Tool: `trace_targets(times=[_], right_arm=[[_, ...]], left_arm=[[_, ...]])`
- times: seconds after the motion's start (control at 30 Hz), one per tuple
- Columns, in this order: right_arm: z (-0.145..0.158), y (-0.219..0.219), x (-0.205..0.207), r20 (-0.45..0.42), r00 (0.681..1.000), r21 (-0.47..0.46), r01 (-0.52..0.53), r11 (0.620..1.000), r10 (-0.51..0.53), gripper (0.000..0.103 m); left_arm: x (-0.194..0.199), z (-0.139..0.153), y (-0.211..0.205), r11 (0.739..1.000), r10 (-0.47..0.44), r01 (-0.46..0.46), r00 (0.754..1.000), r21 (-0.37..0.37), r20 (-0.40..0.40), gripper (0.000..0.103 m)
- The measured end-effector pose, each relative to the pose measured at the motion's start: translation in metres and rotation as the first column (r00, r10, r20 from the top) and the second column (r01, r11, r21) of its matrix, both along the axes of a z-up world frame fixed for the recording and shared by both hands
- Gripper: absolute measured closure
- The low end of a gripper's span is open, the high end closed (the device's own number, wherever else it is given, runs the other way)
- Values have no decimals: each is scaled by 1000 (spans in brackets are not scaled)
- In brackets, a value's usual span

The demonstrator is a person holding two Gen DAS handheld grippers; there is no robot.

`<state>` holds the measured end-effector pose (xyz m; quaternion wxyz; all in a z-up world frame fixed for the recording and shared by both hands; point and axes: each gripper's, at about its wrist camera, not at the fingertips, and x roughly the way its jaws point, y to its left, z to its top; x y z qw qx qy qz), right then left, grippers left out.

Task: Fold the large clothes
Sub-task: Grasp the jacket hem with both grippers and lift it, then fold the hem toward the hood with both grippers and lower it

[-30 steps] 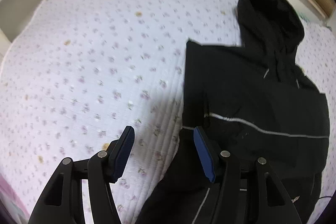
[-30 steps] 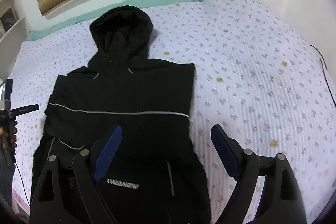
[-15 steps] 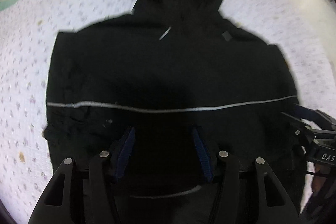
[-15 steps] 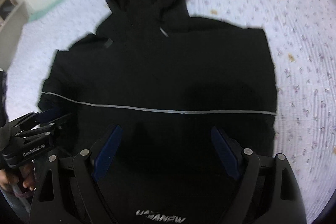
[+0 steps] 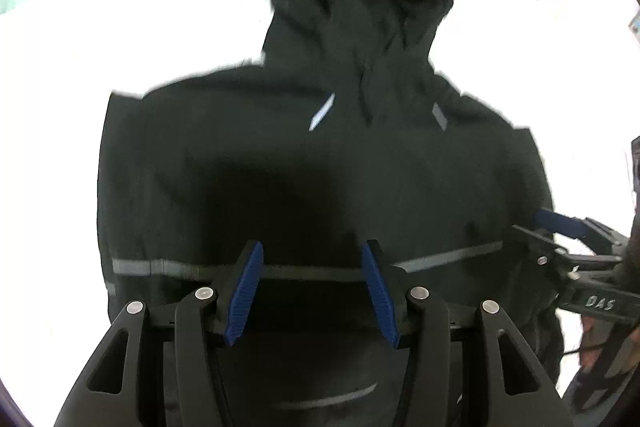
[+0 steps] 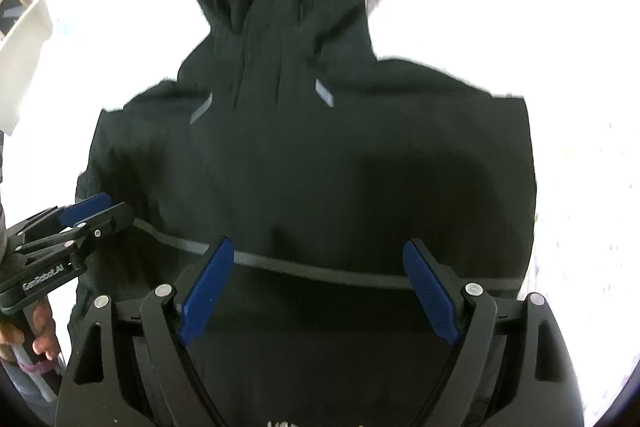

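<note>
— What is found in the way of the left gripper (image 5: 312,291)?

— Its spread jaws are faced at twelve o'clock by the black jacket (image 5: 320,155); the right gripper (image 5: 560,223) is met at three o'clock.

— And where is free room left?

— Bare bed cover (image 5: 60,87) is seen at nine to eleven o'clock, and at two to four o'clock from the right gripper's view.
</note>
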<state>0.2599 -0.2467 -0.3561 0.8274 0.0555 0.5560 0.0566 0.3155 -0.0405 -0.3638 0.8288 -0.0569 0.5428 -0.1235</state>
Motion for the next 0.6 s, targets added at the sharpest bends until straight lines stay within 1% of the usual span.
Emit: trace_targets(times=[0.07, 0.13, 0.2, 0.27, 0.3, 0.33, 0.43, 0.53, 0.6], right_arm=[[-3, -4, 14, 3, 1000, 4, 25, 1000, -25, 14], [-13, -6, 24, -8, 999, 23, 53, 998, -53, 14], [-29, -8, 29, -39, 996, 22, 79, 997, -78, 14], [-47, -10, 34, -54, 994, 17, 94, 995, -93, 15], [-51, -9, 34, -56, 994, 13, 93, 996, -93, 15], [-57, -7, 34, -57, 995, -1, 86, 996, -86, 15], [-67, -1, 39, -71, 995, -50, 66, 997, -69, 13], [-63, 0, 42, -92, 993, -53, 67, 996, -71, 12], [-48, -3, 39, -76, 995, -20, 67, 998, -68, 13]], left_arm=[[8, 1, -5, 1000, -2, 2, 1000, 9, 14, 51], [20, -2, -14, 1000, -17, 17, 1000, 17, 13, 51], [31, -19, -19, 999, -27, 28, 999, 34, -25, 51], [39, -36, -21, 997, -20, 26, 997, 79, -70, 51], [39, -47, -20, 997, -16, 23, 996, 77, -88, 51], [38, -52, -19, 998, -16, 21, 996, 66, -88, 51], [40, -57, -15, 999, -14, 18, 995, 46, -100, 51], [43, -53, -12, 999, 5, 1, 992, 44, -129, 51], [41, -43, -7, 999, 24, -18, 991, 46, -134, 51]])
